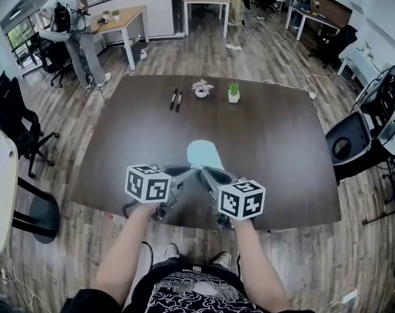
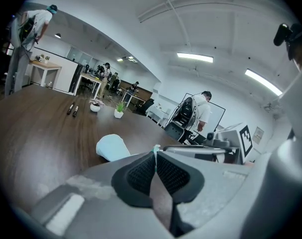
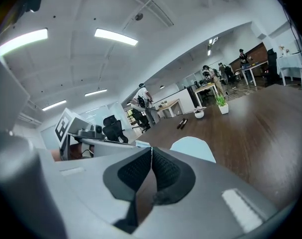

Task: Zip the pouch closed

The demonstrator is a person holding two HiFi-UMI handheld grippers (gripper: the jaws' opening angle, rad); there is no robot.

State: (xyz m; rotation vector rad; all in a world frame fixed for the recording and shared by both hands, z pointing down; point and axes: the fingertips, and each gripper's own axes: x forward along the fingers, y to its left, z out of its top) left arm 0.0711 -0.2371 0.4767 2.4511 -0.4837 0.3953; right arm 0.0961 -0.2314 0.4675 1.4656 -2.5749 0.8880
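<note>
Head view, table: the dark table [image 1: 282, 142] carries a pale blue pouch [image 1: 206, 154] near the person's edge, within easy reach of both arms.
Head view, grippers: the left gripper [image 1: 193, 170] and the right gripper [image 1: 204, 171] come in from either side and meet tip to tip at the pouch's near end. This is likely so that one braces the cloth while the other draws the zip.
Head view, far side: two pens [image 1: 175, 100] and small potted plants [image 1: 233, 92] stand well apart from the pouch, clear of the work.
Head view, hidden: the marker cubes and gripper bodies cover the pouch's near end, so the zip itself cannot be made out.
Left gripper view, fingers: the fingers [image 2: 140, 173] are pressed together on a thin pale blue-green strip of the pouch at their tips, which I judge to be an anchoring hold.
Left gripper view, pouch: its body lies on the table just beyond and left of the tips, and the right gripper shows close by at the right.
Right gripper view, fingers: the fingers [image 3: 166, 171] are pressed together with only a thin pale sliver at the tips. It is probably the zip tab but too small to be sure.
Right gripper view, pouch: its body lies just beyond and right of the tips, and the left gripper's tip sits alongside at the left.
Right gripper view, hard to tell: no view shows how far the zip is closed.
</note>
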